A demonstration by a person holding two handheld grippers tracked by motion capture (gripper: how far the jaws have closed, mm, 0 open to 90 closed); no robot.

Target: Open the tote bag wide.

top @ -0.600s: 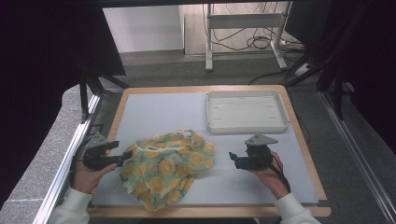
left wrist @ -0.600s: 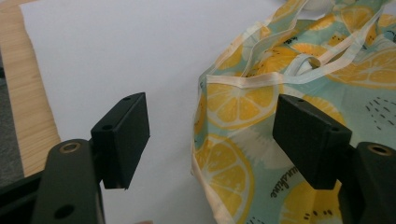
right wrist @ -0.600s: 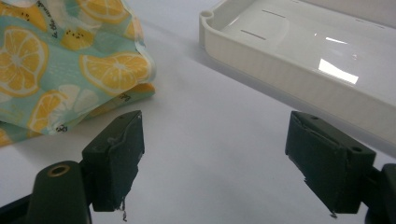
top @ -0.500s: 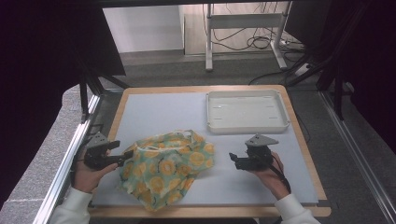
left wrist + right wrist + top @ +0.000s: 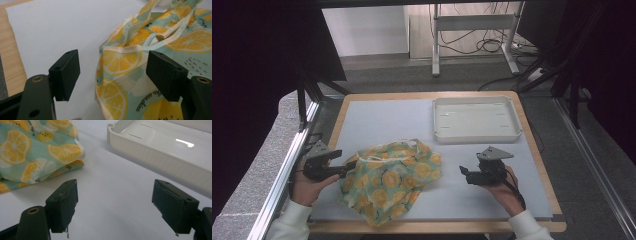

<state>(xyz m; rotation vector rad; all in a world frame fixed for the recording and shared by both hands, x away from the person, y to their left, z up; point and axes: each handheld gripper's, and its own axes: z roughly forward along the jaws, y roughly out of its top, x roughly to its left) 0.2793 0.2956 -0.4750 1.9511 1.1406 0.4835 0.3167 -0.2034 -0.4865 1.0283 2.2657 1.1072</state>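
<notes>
Left gripper: jaws spread wide, nothing between the pads, tips right at the near-left hem of the lemon-print cloth bag. In the left gripper view the bag's pale binding edge runs up between your jaws toward 12 o'clock, closer to the right-hand pad; the cloth is in the gap but not pinched. Right gripper: jaws also apart and empty, pointing toward 9 o'clock on the table, with bare white mat between the tips and the bag's right edge. In the right gripper view the bag sits off at 10 o'clock, apart from the jaws, and the white tray lies at 1 o'clock. Bag position from above: crumpled heap at table centre-left, near edge hanging toward the wooden table lip at 6 o'clock, handles bunched at its far side toward 12 o'clock. Long axis runs roughly from 7 to 1 o'clock. Tray stands well apart at the far right, empty. The relation that matters: your left hand is the nearer one, already on the hem; the bag lies at 3 o'clock from it. Your right hand must close toward 9 o'clock before it can take the opposite edge. Judged step: taking hold of the bag's edges, not yet gripped.
</notes>
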